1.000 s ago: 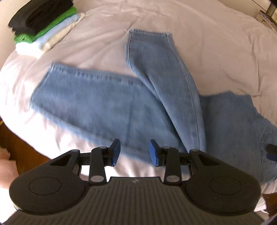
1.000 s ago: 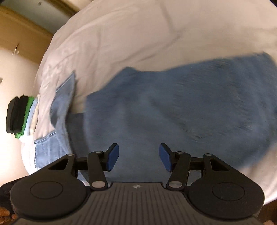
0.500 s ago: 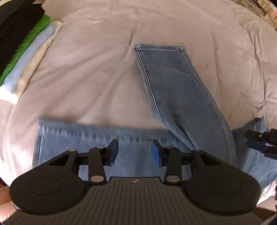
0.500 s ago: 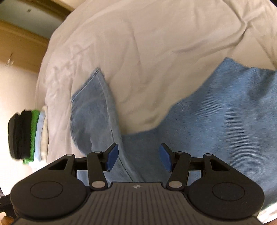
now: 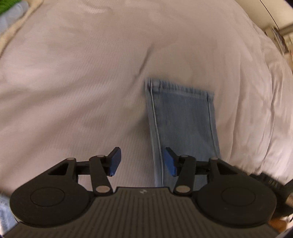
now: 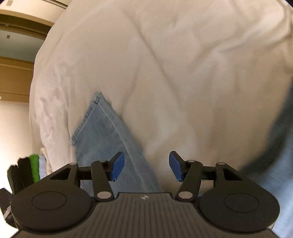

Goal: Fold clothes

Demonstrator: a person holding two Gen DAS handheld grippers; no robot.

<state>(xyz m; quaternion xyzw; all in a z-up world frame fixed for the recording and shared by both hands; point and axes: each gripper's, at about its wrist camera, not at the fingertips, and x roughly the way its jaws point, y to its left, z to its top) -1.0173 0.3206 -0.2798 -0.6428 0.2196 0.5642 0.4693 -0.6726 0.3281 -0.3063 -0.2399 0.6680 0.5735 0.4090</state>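
Light blue jeans lie on a white bed. In the left wrist view one jeans leg (image 5: 181,124) runs from under my gripper away to its hem in mid-frame. My left gripper (image 5: 142,162) is open and empty, just above the leg's left edge. In the right wrist view the same leg (image 6: 106,139) runs diagonally to a hem at left. More blurred denim (image 6: 282,164) shows at the right edge. My right gripper (image 6: 146,166) is open and empty, above the bed sheet beside the leg.
The white bed sheet (image 5: 91,73) is wrinkled (image 6: 183,64). A stack of folded clothes, black and green (image 6: 27,170), sits at the bed's far left; its corner shows at the top left of the left wrist view (image 5: 11,11). Wooden furniture (image 6: 14,80) stands beyond the bed.
Both grippers have moved forward over the jeans toward the leg hem. The waist part and the second leg have dropped out of the left wrist view. Both stay open.
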